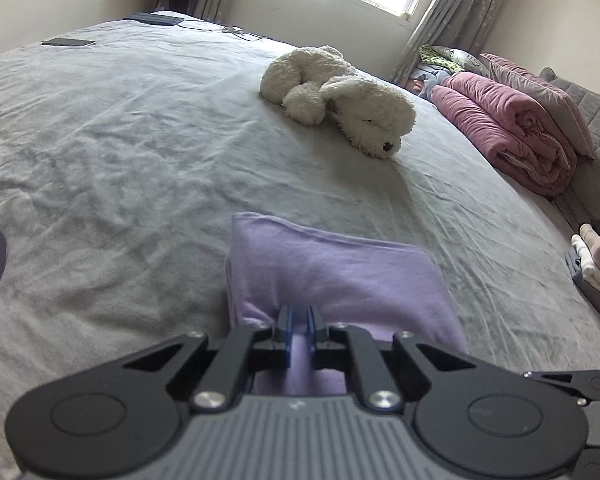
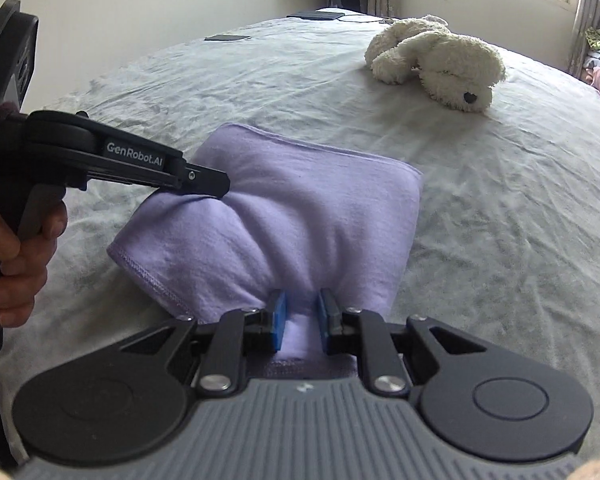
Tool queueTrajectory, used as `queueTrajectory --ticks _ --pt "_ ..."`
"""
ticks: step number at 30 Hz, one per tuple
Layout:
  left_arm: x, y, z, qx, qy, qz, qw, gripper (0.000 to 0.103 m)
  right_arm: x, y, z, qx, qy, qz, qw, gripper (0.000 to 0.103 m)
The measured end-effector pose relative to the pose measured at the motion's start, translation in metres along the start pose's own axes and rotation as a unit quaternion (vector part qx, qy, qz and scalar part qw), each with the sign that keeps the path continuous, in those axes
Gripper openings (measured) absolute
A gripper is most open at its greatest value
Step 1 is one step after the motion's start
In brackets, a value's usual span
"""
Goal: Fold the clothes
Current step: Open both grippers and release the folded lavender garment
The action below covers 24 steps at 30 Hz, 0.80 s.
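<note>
Clearly both grippers are clamped on the same lilac garment, which sits on the grey bed in a compact, several-layered rectangle. The right gripper has its blue-padded jaws clenched on a pinch of cloth at the bundle's near edge, at 6 o'clock in its own view. The left gripper bites the cloth likewise in its own camera; seen from the right wrist it reaches in from 9 o'clock, its tip pressed into the garment's left side, with a hand wrapped round its grip.

Holding two points of the same side probably keeps the stacked layers together, so that the bundle can be lifted, doubled over or shifted without falling open. The near edge rides up off the bed where the jaws gather it, while the far edge, toward 12 o'clock, lies flat.

That posture fits either another fold being made or a finished bundle being carried off. A small stack of folded clothes lies at 3 o'clock in the left view, a likely place for finished pieces. The plush dog, at 1 o'clock, and the rolled pink quilt lie well apart from the work.
</note>
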<state>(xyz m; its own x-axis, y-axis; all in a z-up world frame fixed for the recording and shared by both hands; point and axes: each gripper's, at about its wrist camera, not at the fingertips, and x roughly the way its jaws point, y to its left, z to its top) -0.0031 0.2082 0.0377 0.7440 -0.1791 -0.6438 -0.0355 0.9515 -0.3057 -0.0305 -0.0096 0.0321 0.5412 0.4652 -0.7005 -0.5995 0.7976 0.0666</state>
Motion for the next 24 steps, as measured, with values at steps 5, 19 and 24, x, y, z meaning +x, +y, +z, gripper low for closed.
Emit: queueTrajectory --ticks 5,19,24 --pt "-0.004 -0.001 0.001 -0.011 0.001 0.002 0.9999 0.009 -0.017 -0.006 0.0 0.016 -0.021 0.009 1.0 0.017" --pt "-0.006 -0.011 -0.009 -0.008 0.021 -0.012 0.9997 0.013 -0.01 -0.017 0.0 0.032 -0.03 0.002 0.999 0.017" --pt "-0.004 -0.016 -0.011 0.006 0.025 0.0 0.9997 0.013 -0.005 -0.021 0.004 0.032 -0.034 0.0 0.999 0.016"
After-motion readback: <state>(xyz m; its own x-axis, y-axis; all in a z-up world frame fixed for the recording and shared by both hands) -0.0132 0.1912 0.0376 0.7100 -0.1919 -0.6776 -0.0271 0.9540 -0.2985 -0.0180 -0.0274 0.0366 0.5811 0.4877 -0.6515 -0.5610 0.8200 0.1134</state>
